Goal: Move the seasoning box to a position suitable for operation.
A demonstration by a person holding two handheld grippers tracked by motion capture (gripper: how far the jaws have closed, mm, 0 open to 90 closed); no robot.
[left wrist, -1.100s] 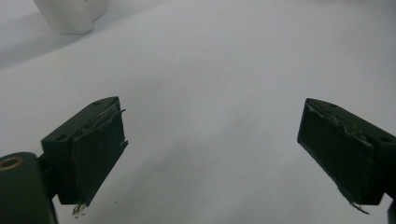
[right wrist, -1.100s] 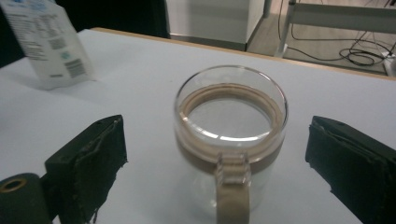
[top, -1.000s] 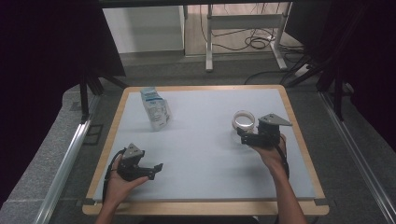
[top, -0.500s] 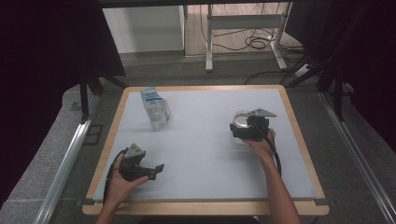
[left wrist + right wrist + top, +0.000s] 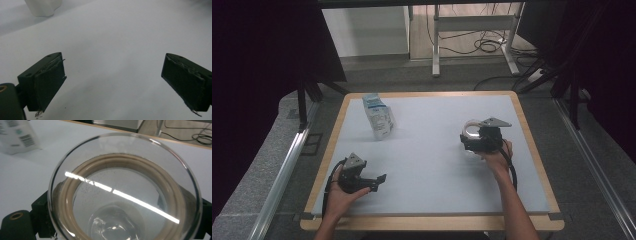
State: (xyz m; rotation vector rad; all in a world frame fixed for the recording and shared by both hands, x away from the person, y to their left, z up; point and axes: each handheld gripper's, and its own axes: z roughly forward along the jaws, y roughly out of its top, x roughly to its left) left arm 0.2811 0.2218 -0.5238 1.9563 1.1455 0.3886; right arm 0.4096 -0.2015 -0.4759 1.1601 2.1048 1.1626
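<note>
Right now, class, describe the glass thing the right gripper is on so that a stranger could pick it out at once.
Start at the white table with its wooden rim. On its right side, the right gripper holds a round glass lid. It is clear and ringed with a beige seal, unlike the printed white pouch standing at the far left.

We lose the round clear glass lid (image 5: 125,192) at the right gripper view's bottom edge (its black jaws mostly hidden behind it); the white printed carton (image 5: 43,6) is cropped and blurred.
</note>
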